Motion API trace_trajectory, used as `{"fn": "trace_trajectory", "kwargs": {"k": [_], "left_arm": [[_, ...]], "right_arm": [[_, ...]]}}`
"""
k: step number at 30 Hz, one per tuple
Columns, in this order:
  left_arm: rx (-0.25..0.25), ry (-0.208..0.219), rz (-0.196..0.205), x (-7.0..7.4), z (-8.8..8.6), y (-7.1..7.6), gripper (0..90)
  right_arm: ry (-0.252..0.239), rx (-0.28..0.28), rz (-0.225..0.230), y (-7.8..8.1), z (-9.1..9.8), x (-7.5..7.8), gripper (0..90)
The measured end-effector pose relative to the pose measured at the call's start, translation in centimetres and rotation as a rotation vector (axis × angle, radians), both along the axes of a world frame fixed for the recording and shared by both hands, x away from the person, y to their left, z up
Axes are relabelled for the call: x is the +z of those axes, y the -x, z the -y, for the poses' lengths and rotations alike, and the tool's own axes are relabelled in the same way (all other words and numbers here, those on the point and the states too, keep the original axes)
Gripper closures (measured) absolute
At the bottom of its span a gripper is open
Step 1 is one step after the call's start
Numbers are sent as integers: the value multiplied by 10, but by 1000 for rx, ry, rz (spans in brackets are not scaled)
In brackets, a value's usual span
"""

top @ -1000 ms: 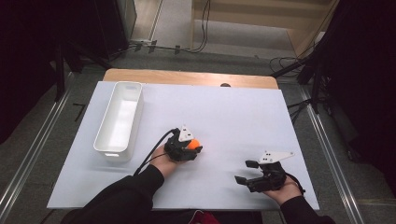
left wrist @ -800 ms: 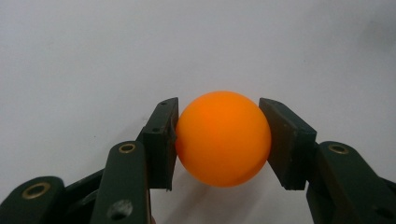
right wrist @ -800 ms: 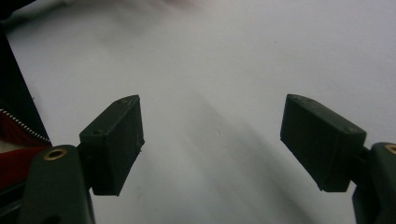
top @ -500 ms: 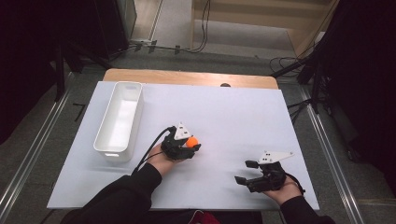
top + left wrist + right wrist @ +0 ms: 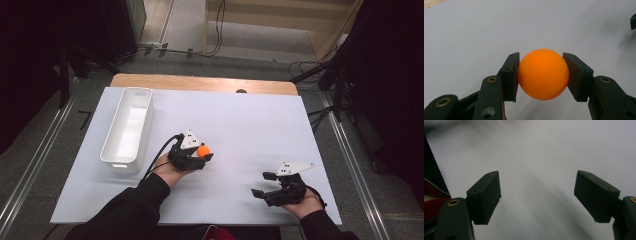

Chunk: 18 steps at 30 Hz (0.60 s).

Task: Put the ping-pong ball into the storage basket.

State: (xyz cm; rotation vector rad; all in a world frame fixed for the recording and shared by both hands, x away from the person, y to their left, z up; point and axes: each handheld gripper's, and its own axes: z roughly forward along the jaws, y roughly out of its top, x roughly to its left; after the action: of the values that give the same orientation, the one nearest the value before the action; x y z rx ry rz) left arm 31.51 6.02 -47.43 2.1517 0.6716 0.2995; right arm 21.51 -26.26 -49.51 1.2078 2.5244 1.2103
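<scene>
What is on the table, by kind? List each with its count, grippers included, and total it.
Orange ball: 1, clamped in the left gripper
White bin: 1, left side of the table
Grippers: 2, the left one and the right gripper, which is open with nothing between its fingers
Total: 4

The ball (image 5: 543, 74) is plain bright orange, without markings. Each hand-held gripper has black jaws with brass-coloured rivets: the left hand-held gripper (image 5: 200, 157), the right hand-held gripper (image 5: 264, 184). The tabletop (image 5: 250, 125) is plain white with a light wood edge at 12 o'clock. The bin (image 5: 126, 131) is white.
</scene>
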Motion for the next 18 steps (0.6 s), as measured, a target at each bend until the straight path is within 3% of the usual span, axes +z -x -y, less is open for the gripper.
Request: {"fn": "trace_trajectory", "kwargs": {"k": [18], "left_arm": [[-12, -1, 2, 9, -7, 3, 496]], "right_arm": [[1, 2, -1, 0, 0, 0, 200]]}}
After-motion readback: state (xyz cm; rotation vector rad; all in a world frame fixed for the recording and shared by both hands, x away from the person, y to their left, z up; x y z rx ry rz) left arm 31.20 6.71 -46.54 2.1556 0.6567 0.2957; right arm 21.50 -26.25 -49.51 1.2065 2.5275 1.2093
